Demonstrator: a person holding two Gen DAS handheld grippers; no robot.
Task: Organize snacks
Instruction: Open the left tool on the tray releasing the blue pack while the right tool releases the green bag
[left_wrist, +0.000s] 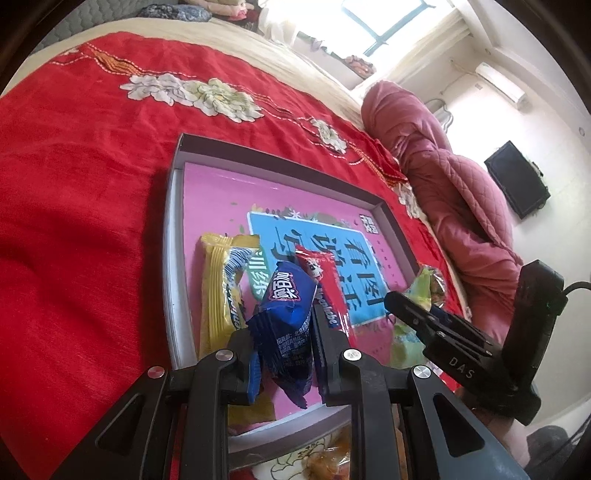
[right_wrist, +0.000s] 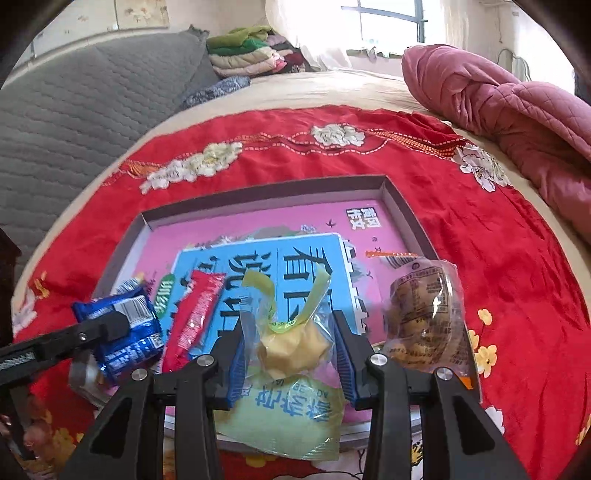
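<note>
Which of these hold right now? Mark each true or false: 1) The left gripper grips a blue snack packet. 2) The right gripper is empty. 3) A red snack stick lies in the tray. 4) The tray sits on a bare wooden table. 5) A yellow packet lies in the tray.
1) True: the left gripper is shut on the blue packet.
2) False: the right gripper is shut on a clear packet with a pale yellow snack.
3) True: the red stick lies in the tray.
4) False: it sits on a red flowered cloth spread over a bed.
5) True: the yellow packet lies by the tray's left wall.
</note>
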